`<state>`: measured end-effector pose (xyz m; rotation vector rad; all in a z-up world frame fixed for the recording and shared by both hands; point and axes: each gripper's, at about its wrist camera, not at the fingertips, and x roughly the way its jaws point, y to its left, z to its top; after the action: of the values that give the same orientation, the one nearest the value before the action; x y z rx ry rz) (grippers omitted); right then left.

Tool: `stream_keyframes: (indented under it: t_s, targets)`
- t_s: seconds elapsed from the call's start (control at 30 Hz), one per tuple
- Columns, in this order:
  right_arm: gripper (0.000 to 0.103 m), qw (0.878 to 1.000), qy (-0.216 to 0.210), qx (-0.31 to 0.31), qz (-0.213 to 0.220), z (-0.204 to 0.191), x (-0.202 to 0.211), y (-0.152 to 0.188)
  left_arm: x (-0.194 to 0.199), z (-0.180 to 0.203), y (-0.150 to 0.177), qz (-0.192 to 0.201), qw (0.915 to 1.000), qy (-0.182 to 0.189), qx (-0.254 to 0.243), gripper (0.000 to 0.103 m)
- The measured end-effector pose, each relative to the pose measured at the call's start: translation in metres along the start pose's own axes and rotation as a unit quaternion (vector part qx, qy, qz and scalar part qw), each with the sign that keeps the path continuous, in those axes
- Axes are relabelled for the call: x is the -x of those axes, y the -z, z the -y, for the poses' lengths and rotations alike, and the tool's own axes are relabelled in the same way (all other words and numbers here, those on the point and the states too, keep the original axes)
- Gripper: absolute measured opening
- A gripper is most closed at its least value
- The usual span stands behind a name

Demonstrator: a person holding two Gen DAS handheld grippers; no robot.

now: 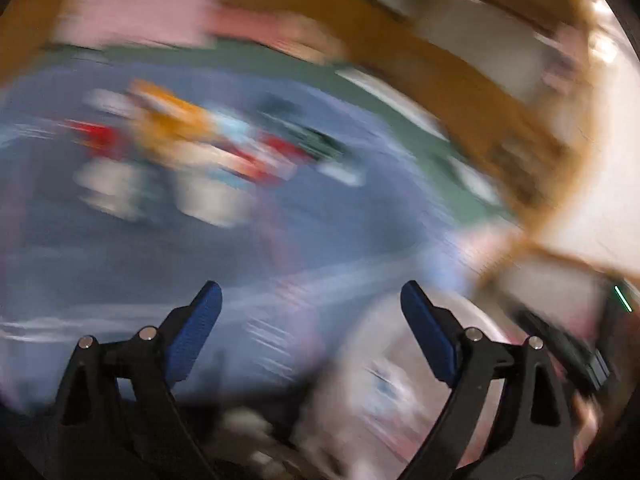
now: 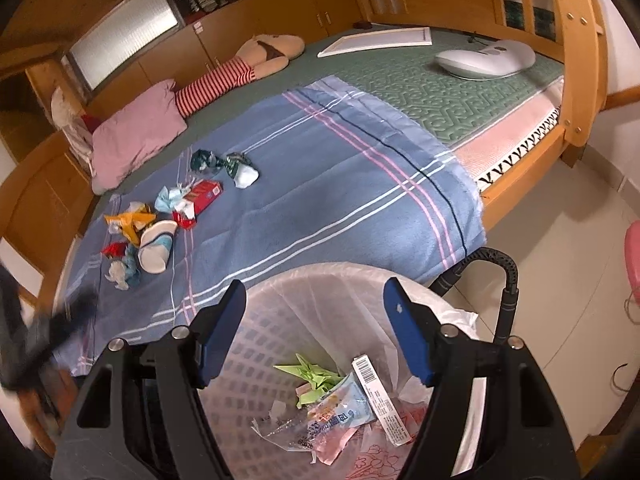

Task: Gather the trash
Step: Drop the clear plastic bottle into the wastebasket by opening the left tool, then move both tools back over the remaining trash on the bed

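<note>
The left wrist view is smeared by motion. My left gripper (image 1: 310, 286) stands open with nothing between its blue pads, above the blue blanket (image 1: 280, 240). The trash pile (image 1: 192, 152) lies ahead as a blur. My right gripper (image 2: 316, 284) is open and holds nothing, hanging over the white lined bin (image 2: 280, 320). Inside the bin are a green folded paper (image 2: 316, 376) and several wrappers (image 2: 340, 412). On the blanket (image 2: 320, 184) sit a red box (image 2: 204, 196), a white cup (image 2: 154, 248), crumpled papers (image 2: 128, 220) and a green-white wrapper (image 2: 236, 166).
A pink pillow (image 2: 136, 132) and a striped doll (image 2: 224, 76) lie at the bed's far side. A white board (image 2: 380, 40) and a white oval device (image 2: 484, 58) rest on the green mattress. The wooden bed frame (image 2: 576, 60), a black handle (image 2: 508, 280) and tiled floor are on the right.
</note>
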<state>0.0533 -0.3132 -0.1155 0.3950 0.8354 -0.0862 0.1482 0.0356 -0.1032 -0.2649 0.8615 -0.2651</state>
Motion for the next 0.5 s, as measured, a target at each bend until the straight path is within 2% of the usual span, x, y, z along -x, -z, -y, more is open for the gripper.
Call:
stream_keyframes:
  t_s: [0.03,0.1,0.17,0.23,0.27,0.33,0.43,0.5]
  targets:
    - [0.07,1.0,-0.002,0.003,-0.004,-0.003,-0.002,0.0,0.002,-0.018,-0.015,0.017,0.9975,-0.065,0.021,0.091]
    - [0.071,1.0,-0.008,0.011,-0.012,-0.014,-0.008,-0.002,0.003,-0.04,-0.031,0.034,0.9901,-0.127,0.049,0.091]
    - [0.071,0.999,-0.013,0.024,-0.023,-0.03,-0.016,-0.005,-0.001,-0.067,-0.043,0.042,0.9803,-0.174,0.085,0.091]
    - [0.071,0.998,-0.026,0.037,-0.035,-0.049,-0.028,-0.01,-0.003,-0.084,-0.043,0.043,0.9737,-0.198,0.105,0.091]
    - [0.071,0.998,-0.035,0.044,-0.041,-0.06,-0.035,-0.014,-0.007,-0.094,-0.04,0.039,0.968,-0.218,0.118,0.091]
    - [0.071,0.996,-0.045,0.062,-0.047,-0.085,-0.053,-0.021,-0.009,-0.111,-0.031,0.007,0.9531,-0.26,0.155,0.091]
    - [0.071,0.992,-0.058,0.09,-0.067,-0.129,-0.093,-0.03,0.003,-0.131,-0.024,0.035,0.9457,-0.234,0.223,0.091]
    - [0.071,0.989,-0.071,0.093,-0.091,-0.153,-0.12,-0.034,0.007,-0.137,-0.021,0.049,0.9373,-0.24,0.248,0.093]
